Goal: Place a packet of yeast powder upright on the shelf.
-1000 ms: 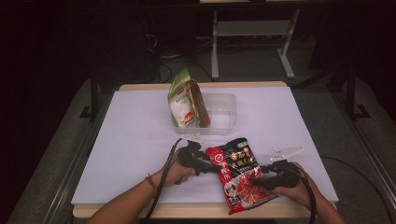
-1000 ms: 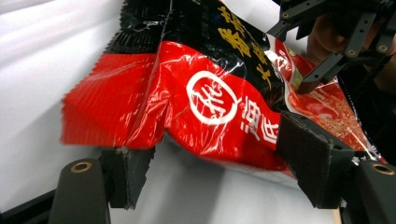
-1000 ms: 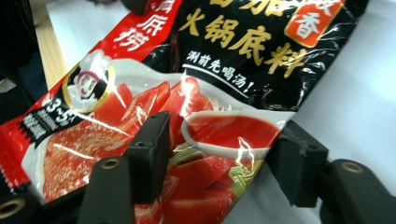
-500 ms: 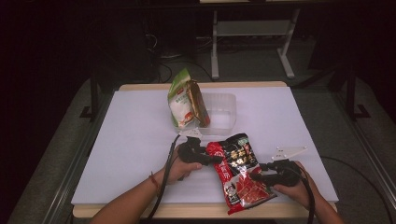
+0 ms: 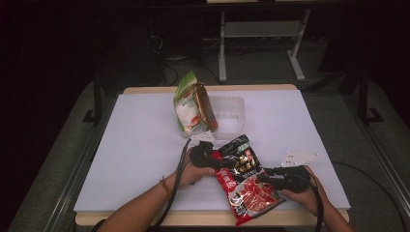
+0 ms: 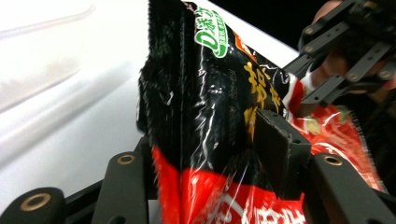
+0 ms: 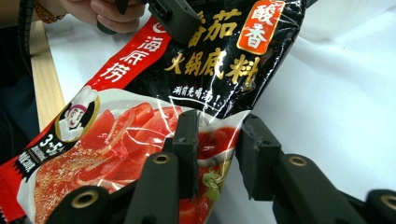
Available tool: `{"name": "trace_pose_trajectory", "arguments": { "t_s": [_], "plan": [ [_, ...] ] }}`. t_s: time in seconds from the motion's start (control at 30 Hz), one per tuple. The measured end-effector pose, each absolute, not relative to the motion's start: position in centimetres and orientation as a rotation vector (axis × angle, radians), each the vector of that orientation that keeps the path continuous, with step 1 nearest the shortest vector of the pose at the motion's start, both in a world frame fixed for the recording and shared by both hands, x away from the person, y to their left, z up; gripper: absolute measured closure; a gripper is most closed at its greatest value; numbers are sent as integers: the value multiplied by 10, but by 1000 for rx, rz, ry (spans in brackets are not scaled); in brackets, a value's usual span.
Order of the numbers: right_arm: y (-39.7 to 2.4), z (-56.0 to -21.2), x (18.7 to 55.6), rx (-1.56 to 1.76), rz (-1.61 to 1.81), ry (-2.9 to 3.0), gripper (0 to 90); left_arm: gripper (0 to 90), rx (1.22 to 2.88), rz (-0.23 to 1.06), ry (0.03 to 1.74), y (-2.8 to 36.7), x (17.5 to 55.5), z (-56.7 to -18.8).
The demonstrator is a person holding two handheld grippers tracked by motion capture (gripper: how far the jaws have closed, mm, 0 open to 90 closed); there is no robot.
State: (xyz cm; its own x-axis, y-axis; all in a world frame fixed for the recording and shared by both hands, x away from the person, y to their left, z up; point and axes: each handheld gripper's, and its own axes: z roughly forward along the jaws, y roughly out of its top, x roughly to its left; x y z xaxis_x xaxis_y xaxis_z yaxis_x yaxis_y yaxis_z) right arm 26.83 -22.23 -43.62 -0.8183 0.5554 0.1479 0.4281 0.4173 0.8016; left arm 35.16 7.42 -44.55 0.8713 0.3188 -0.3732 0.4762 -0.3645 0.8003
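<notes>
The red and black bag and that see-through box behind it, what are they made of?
The red and black bag looks like thin glossy plastic film: it crinkles and shows bright glints. The see-through box seems to be stiffer clear plastic, since the white table shows through it.

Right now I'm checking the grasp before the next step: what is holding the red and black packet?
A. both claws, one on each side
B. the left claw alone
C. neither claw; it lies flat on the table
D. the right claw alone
A: the left claw and the right claw each pinch an edge of the red and black packet.
</notes>
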Motion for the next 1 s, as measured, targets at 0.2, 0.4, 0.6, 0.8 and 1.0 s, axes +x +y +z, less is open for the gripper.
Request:
{"name": "trace_pose_trajectory", "arguments": {
  "t_s": [0.2,0.4,0.6,0.8,1.0],
  "plan": [
    [-225,-436,268,874,1380,2520,699,657,1932,-164,585,79,352,-444],
    [-227,-438,269,897,1401,2514,689,798,1871,-129,553,85,349,-434],
    [-227,-435,269,910,1429,2471,686,839,1812,-83,552,87,344,-424],
    [-230,-433,269,914,1445,2437,649,866,1780,-43,555,86,342,-412],
    [-234,-432,270,900,1417,2434,581,875,1735,-14,564,98,345,-399]
  ]
}}
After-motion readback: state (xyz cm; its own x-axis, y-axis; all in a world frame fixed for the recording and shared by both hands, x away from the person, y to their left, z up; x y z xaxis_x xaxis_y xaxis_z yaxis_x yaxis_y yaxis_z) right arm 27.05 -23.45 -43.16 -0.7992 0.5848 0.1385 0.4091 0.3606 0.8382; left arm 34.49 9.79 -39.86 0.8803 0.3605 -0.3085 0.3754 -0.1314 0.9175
